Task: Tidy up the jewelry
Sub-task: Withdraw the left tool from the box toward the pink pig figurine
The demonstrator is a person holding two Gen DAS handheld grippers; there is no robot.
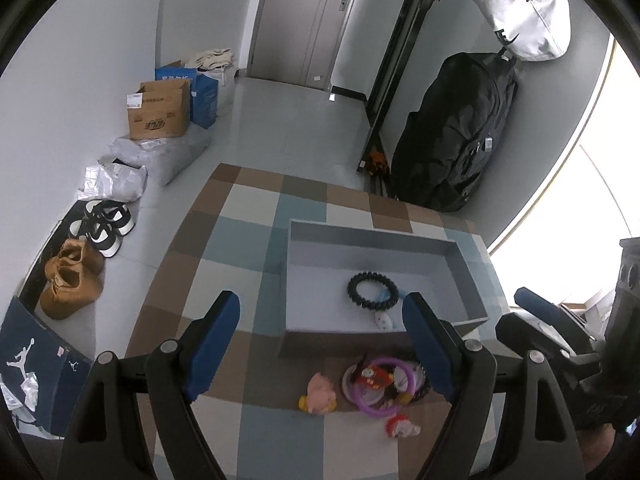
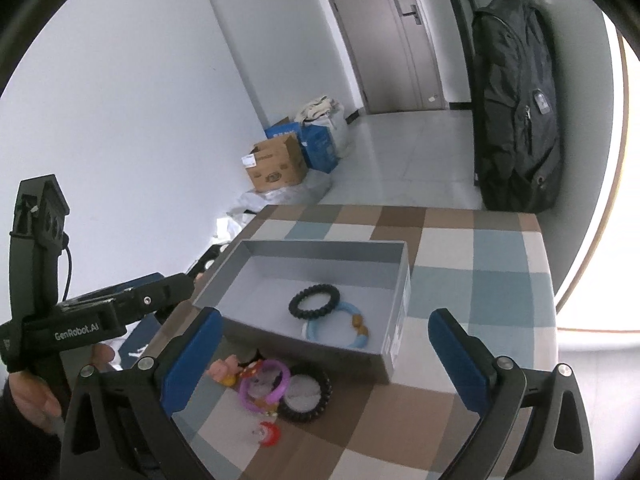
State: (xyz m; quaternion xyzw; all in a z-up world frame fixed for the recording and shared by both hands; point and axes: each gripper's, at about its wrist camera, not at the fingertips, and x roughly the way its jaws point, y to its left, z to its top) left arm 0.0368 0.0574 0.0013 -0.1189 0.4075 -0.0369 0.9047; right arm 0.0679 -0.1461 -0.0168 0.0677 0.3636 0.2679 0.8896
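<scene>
A grey open box [image 1: 376,236] [image 2: 394,344] stands on the checked tablecloth. Inside lie a black bead bracelet [image 1: 373,286] [image 2: 314,302] and a light blue bracelet [image 2: 340,330], partly hidden in the left wrist view [image 1: 386,294]. In front of the box is a pile: a purple ring bracelet [image 1: 380,386] [image 2: 266,386], a black bead bracelet [image 2: 306,394], a pink charm [image 1: 320,394] [image 2: 222,368] and a red and white charm [image 1: 402,426] [image 2: 268,434]. My left gripper [image 1: 320,320] is open above the pile. My right gripper [image 2: 324,346] is open over the box's near wall.
The tablecloth [image 1: 256,216] [image 2: 480,280] covers a small table. Beyond it stand a black backpack [image 1: 452,128] [image 2: 516,112], cardboard boxes [image 1: 160,110] [image 2: 276,164], shoes [image 1: 72,276] and a door [image 1: 304,20]. The right gripper shows at the right of the left wrist view [image 1: 552,328].
</scene>
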